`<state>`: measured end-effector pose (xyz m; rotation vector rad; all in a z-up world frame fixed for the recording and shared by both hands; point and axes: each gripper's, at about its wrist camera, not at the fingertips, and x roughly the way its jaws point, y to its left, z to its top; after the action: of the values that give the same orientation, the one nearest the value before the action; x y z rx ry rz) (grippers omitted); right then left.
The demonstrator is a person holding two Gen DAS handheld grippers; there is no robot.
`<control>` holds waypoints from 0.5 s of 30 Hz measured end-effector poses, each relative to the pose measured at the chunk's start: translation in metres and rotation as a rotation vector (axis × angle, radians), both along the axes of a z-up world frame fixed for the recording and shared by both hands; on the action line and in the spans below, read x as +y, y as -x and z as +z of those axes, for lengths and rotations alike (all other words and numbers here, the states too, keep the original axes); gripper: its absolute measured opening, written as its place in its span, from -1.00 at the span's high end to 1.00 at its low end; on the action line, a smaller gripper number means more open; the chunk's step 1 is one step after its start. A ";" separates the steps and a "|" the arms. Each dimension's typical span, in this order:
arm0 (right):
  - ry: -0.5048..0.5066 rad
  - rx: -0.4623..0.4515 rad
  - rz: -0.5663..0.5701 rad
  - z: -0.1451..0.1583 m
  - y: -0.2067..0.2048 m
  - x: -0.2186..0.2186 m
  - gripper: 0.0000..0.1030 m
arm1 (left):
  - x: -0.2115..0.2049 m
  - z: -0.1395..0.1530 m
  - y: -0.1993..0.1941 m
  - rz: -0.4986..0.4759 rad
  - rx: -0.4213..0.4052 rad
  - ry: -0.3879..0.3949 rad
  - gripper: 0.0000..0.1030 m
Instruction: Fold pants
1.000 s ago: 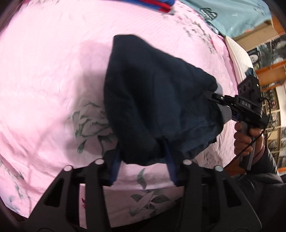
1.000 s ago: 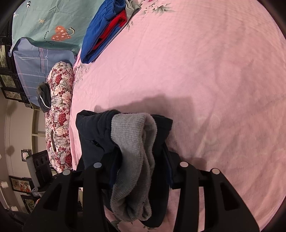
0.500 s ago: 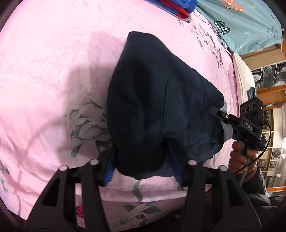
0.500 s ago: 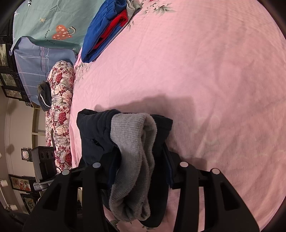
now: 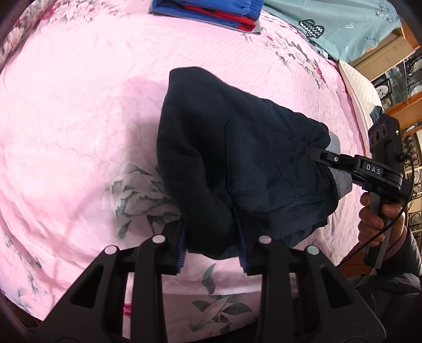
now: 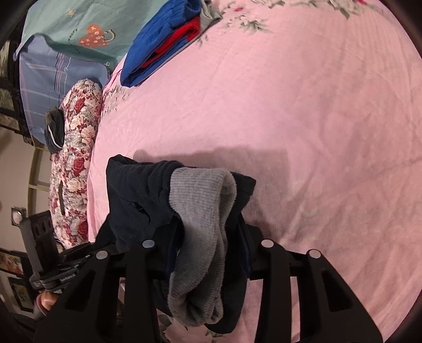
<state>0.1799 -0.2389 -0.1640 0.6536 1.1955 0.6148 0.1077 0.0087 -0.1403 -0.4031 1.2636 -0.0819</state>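
Observation:
Dark navy pants [image 5: 237,163] with a grey ribbed waistband [image 6: 203,211] are held bunched above the pink bedspread [image 5: 79,118]. My left gripper [image 5: 212,237] is shut on one end of the pants. My right gripper [image 6: 208,237] is shut on the waistband end; it shows in the left wrist view [image 5: 332,161] at the right, gripping the fabric. The pants hang between the two grippers, with a back pocket facing up.
A folded blue and red stack of clothes [image 5: 211,10] [image 6: 163,44] lies at the far side of the bed. A floral pillow [image 6: 76,147] and a teal blanket [image 6: 73,29] sit at the bed's edge. Shelves [image 5: 406,79] stand beyond the bed.
Both grippers keep their hold. The pants have been carried forward over the bed, and the folded stack at the far side has come closer in both views.

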 end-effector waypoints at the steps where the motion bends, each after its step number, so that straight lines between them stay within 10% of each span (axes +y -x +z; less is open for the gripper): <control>1: 0.013 -0.009 0.002 0.003 0.001 0.001 0.27 | 0.000 0.002 0.001 -0.004 -0.005 -0.006 0.42; 15: 0.161 -0.152 0.036 0.036 0.010 0.014 0.30 | 0.004 0.008 0.008 -0.047 -0.041 -0.004 0.46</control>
<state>0.1699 -0.2247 -0.1276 0.4424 1.1033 0.5811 0.0998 0.0131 -0.1321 -0.3671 1.2329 -0.1267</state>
